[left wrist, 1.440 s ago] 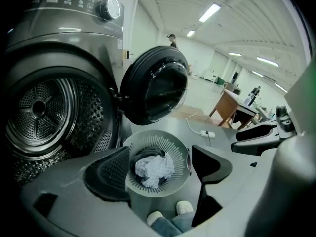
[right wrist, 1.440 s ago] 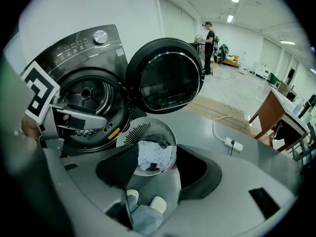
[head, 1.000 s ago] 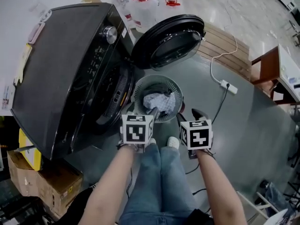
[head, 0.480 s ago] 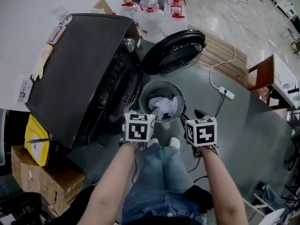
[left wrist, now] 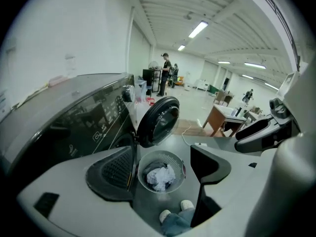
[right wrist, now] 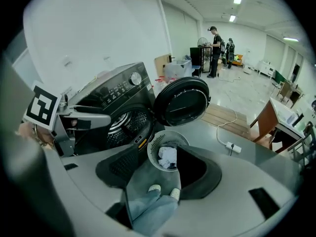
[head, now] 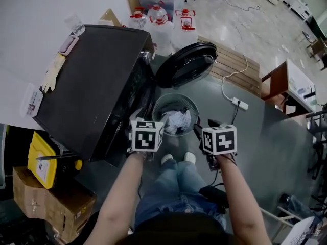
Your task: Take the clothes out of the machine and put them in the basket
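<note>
The black washing machine (head: 92, 86) stands at the left with its round door (head: 186, 65) swung open. The grey mesh basket (head: 175, 102) sits on the floor in front of it, with white and dark clothes (head: 176, 121) inside. Both grippers hang well above the basket's near side. My left gripper (head: 147, 126) is open, and the left gripper view shows the basket (left wrist: 148, 158) and clothes (left wrist: 159, 177) far below its empty jaws. My right gripper (head: 207, 129) is also open and empty. In the right gripper view the drum (right wrist: 123, 125) and basket (right wrist: 158, 144) are visible.
Water bottles (head: 158, 19) stand behind the machine. A wooden pallet (head: 230, 60), a power strip (head: 238, 104) with its cable and a wooden desk (head: 286, 86) lie to the right. Cardboard boxes (head: 51, 203) and a yellow container (head: 43, 162) sit at the lower left. My shoes (head: 176, 158) are beside the basket.
Both grippers have risen away from the basket, staying open and empty. The head view has risen too, so the machine and basket look smaller. The clothes in the basket have not moved.
</note>
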The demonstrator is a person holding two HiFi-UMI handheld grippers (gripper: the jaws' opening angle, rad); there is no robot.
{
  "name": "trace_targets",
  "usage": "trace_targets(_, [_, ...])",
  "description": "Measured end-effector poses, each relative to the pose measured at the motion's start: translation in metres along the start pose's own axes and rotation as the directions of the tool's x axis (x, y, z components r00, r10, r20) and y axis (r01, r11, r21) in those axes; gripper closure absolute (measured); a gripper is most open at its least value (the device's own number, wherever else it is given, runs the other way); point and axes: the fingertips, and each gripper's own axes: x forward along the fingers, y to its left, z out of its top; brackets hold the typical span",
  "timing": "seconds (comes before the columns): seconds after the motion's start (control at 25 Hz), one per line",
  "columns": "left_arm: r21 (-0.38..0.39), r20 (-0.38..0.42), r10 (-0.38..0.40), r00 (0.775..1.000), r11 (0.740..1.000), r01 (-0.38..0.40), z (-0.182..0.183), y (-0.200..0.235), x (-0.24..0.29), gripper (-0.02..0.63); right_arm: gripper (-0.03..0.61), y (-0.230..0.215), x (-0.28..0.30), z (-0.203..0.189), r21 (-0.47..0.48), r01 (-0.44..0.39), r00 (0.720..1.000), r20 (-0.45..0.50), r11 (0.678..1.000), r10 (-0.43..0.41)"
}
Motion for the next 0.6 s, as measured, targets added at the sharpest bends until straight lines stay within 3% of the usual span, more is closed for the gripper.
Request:
trace_targets(0.24, [0.032, 0.019, -0.010, 1.000, 0.999, 0.009, 0.004, 0.003, -0.017, 0.241, 0.336, 0.011, -0.011, 0.002, 0.030, 0.021, 0.999, 0.039, 0.999, -0.023])
trace_targets(0.4, [0.029, 0.029, -0.020, 0.999, 0.999, 0.019, 0.000, 0.004, -0.027, 0.242, 0.336, 0.021, -0.022, 0.011, 0.096, -0.025, 0.996, 0.088, 0.995, 0.017])
trace_targets(0.6, [0.006, 0.079, -0.003, 0.997, 1.000, 0.002, 0.003, 0.007, -0.045, 0.244, 0.336, 0.029, -0.039, 0.025, 0.057, -0.033, 0.989, 0.144, 0.998, 0.025])
